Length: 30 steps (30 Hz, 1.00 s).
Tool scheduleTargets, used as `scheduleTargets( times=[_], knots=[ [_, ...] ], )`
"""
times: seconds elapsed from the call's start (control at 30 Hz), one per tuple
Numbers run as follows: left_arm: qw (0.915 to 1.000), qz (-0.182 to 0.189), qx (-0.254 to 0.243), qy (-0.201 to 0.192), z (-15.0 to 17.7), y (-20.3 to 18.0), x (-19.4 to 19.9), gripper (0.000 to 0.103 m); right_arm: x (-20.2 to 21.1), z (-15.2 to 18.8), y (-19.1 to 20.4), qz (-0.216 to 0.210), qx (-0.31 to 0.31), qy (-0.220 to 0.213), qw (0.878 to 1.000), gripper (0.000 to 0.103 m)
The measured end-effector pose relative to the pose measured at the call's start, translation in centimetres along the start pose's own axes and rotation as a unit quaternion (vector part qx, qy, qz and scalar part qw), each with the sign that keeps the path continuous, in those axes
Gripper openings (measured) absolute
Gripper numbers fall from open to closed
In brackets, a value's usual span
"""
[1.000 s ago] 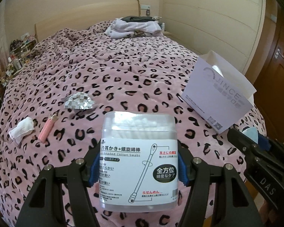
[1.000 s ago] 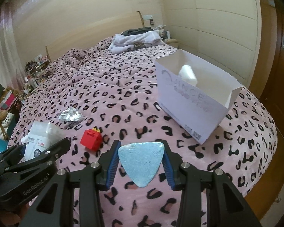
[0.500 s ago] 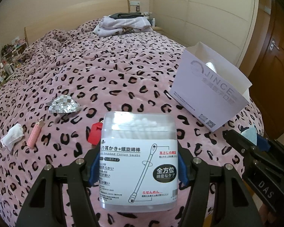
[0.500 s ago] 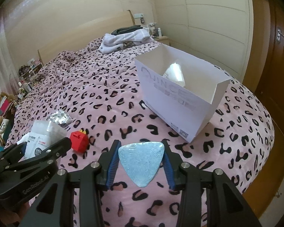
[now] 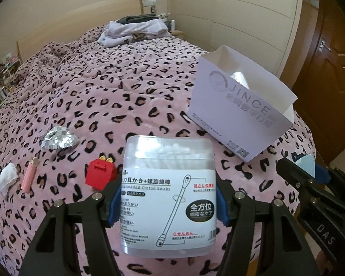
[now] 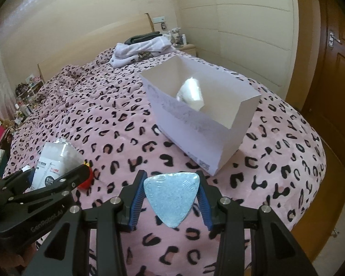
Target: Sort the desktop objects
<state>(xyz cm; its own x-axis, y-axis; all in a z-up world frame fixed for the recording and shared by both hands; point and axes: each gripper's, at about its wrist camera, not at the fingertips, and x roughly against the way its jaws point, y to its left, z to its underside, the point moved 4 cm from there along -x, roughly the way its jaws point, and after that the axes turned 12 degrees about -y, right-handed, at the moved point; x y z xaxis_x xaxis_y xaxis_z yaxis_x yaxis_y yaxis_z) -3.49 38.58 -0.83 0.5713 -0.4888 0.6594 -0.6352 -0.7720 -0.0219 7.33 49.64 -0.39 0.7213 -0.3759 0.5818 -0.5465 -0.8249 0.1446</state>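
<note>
Left gripper [image 5: 168, 207] clamps the swab box [image 5: 168, 197], right gripper [image 6: 171, 197] pinches the blue pad [image 6: 171, 196] (both firm); carry yours over the bag [image 6: 218, 145] rim near the bed's corner before letting go.

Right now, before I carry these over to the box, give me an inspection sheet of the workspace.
Surface: bed with a pink leopard-print blanket, rumpled.
Job's things: cotton swab box and blue triangular pad are held above the bed; white open-top paper box stands on it, something pale inside.
Clutter: red toy box, silver foil packet, pink lighter-like stick, white cloth scrap lie on the blanket.
Grippers: left gripper shut on the swab box; right gripper shut on the pad.
Cables: nothing seen.
Surroundings: folded clothes at the headboard, wooden door, crowded shelves at the far left.
</note>
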Motion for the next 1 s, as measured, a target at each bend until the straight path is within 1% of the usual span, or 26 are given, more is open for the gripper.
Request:
scheduleTargets(
  times=[0.27, 0.77, 1.0],
  knots=[
    [0.9991, 0.04, -0.015, 0.0, -2.0, -2.2, -1.3, 0.064, 0.2, -1.5, -1.6, 0.011, -0.004, -0.012, 1.0, 0.043],
    [0.9962, 0.064, -0.06, -0.002, -4.7, -4.9, -3.3, 0.064, -0.3, -3.8, -2.5, 0.025, -0.007, -0.026, 0.999, 0.043],
    [0.9933, 0.085, -0.079, -0.003, -6.5, -6.0, -4.2, 0.064, -0.5, -5.0, -3.3, 0.031, -0.01, -0.032, 0.999, 0.043]
  ],
)
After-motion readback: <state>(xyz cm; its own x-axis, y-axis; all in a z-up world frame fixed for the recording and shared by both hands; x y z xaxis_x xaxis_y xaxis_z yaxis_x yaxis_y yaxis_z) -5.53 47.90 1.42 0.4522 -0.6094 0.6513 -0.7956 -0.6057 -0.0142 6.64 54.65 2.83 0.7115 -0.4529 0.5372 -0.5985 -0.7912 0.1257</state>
